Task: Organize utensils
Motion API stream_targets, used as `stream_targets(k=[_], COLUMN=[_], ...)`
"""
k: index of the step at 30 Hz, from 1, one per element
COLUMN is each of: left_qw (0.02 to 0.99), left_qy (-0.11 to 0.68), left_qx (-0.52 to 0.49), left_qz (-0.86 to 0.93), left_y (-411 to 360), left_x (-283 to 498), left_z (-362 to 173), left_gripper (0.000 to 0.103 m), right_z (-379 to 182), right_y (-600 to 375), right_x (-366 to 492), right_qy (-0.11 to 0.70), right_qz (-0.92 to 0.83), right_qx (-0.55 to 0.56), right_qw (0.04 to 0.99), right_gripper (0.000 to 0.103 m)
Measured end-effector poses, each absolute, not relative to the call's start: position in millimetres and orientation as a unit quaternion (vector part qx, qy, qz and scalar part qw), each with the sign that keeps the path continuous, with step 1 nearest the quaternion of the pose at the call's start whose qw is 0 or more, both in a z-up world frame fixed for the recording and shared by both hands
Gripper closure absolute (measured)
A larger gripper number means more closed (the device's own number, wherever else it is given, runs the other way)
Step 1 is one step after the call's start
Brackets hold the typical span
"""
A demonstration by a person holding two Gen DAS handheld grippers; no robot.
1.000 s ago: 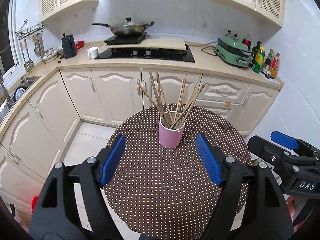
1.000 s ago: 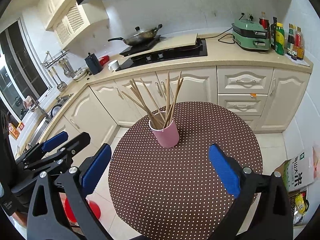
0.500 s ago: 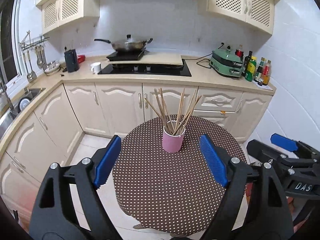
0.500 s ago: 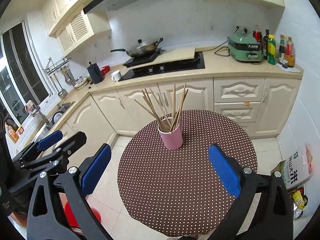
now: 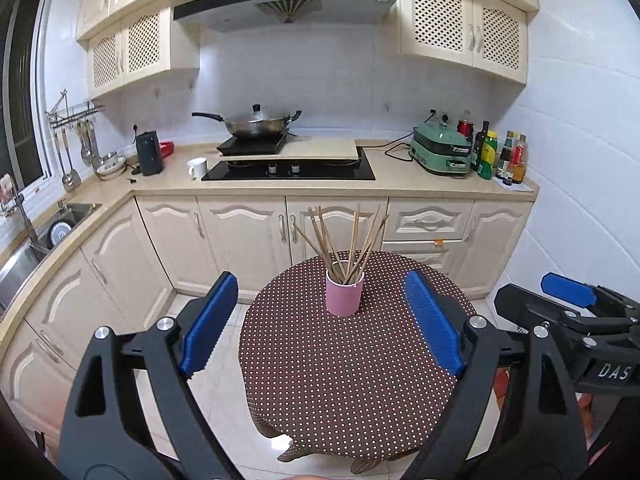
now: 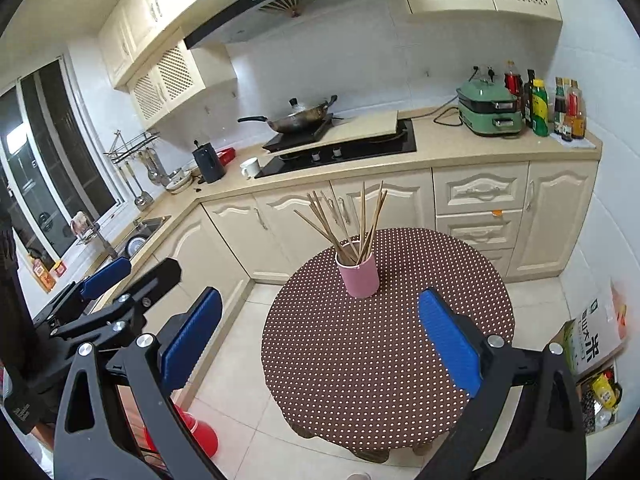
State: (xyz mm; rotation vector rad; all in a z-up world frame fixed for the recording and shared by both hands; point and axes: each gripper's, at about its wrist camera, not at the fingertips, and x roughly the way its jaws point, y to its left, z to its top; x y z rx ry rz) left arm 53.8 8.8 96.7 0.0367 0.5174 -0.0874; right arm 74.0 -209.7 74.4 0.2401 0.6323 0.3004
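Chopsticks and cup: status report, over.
Left tool empty, jaws opening; right tool open, empty. Chopsticks all standing in pink cup on dotted table. Nothing in the way.

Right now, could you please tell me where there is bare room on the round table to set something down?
The dotted tablecloth is bare everywhere except at the pink cup of chopsticks, which stands toward the far edge. The near half and both sides of the cup are free. Above the cup it is crowded: the chopsticks fan outward.
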Motion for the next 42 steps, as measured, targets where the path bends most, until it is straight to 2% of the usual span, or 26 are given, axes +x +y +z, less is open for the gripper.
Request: stream_targets(k=[14,42], left_qw=[0.972,0.976], left_qy=[0.234,0.216], left_qx=[0.004,0.003], left_qz=[-0.009,-0.014], left_y=[-14,-15], left_x=[15,-17], left_z=[117,115], left_gripper=[0.016,0.013], right_z=[95,88], right_y=[-228,-227], right_x=[49,20], right_qy=[0.289,0.285], right_qz=[0.168,0.156], right_qx=[0.097,0.100], right_qw=[0.937,0.941], right_gripper=[0.008,0.008])
